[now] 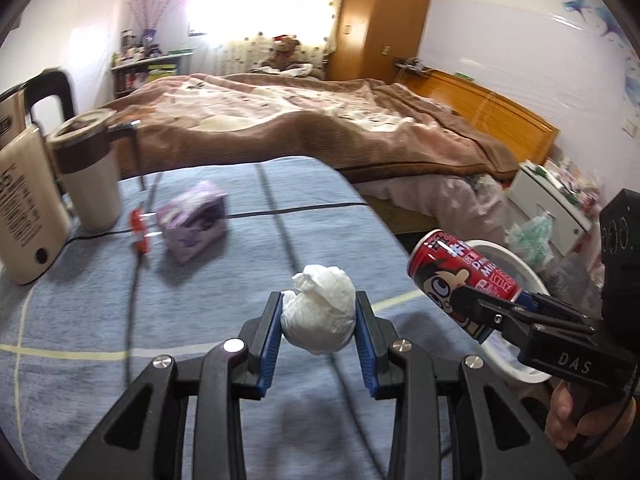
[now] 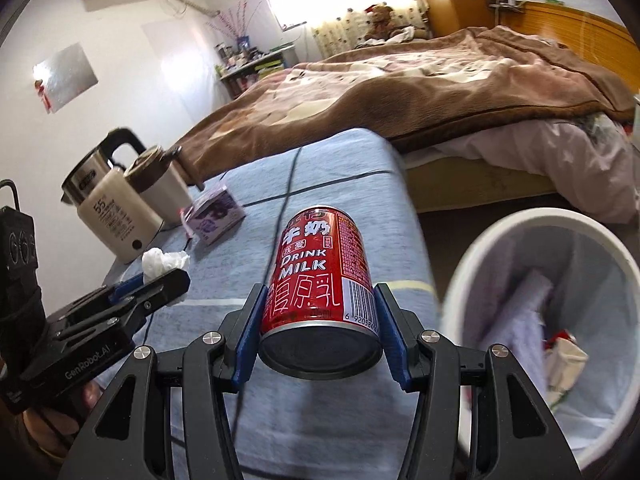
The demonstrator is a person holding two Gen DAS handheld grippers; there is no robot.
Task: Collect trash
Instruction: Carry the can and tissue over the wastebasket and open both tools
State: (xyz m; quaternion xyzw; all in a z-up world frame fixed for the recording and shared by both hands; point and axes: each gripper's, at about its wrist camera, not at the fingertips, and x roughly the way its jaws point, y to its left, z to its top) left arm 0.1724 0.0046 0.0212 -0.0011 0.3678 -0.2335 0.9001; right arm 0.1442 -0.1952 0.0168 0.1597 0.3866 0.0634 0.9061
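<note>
While tongs grip: one tissue wad (image 1: 319, 312), one can (image 2: 320, 276), one bin (image 2: 472, 264).

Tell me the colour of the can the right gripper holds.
Red with white lettering; the can shows best in the right wrist view.

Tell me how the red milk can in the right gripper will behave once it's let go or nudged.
The red milk can looks rigid: the right gripper clamps its sides without visible denting. Its round, glossy wall probably makes it slippery, and apt to roll if laid sideways on the blue tablecloth. Whether it is empty, and so light, cannot be told; dropped into the white bin, it would likely clatter.
</note>
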